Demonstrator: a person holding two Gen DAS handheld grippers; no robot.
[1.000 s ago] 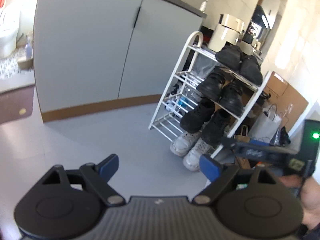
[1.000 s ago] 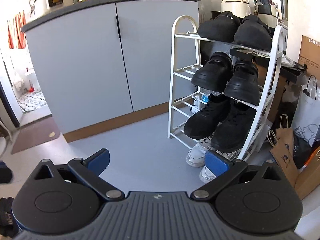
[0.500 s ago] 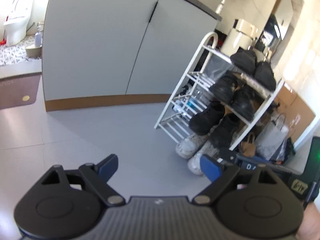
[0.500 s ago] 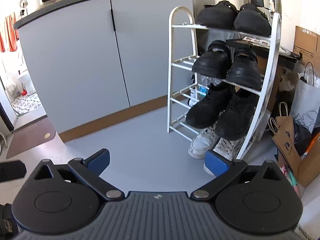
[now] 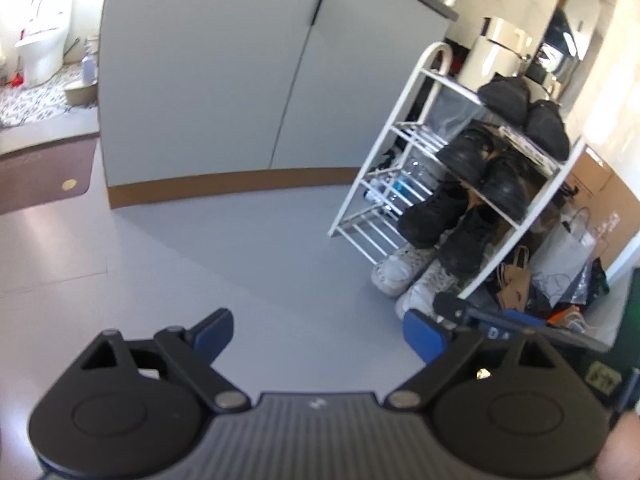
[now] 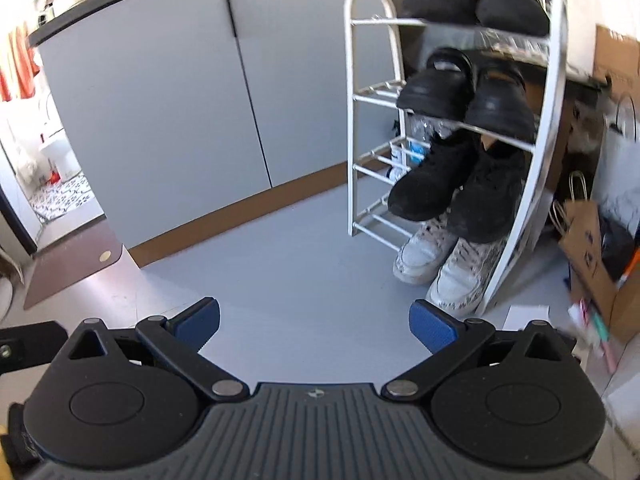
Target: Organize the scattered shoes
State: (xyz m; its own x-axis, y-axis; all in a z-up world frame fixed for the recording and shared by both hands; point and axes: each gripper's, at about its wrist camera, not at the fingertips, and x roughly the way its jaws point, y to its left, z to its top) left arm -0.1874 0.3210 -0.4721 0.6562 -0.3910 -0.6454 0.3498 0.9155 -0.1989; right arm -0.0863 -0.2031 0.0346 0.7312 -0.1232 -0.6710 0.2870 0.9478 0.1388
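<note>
1. grey floor (image 6: 304, 264) runs bare up to a grey cabinet (image 6: 168, 120) and a white wire shoe rack (image 6: 516, 208) at the right; no shoe shows lying loose on the open floor in either view.
2. on the rack, pairs sit toes-out, one above another: black shoes on top (image 6: 472, 0), black strapped shoes (image 6: 468, 88) below, black sneakers (image 6: 452, 192) under those, and white sneakers (image 6: 436, 264) at the bottom with their toes on the floor. this arrangement is what the task asks for.
3. the left gripper (image 5: 320, 332) has its jaws spread wide with nothing between them; the right gripper (image 6: 316, 320) likewise, jaws apart and empty.
4. relative to the jaws, the rack and all its shoes lie ahead and to the right of both grippers, well apart; the white sneakers are the nearest pair, just beyond the right jaw's blue pad in each view.
5. judged from this, the sensible care is to check each pair sits level and aligned; if one needs nudging, grip it at the heel collar with jaws this wide, and avoid knocking the light rack.
</note>
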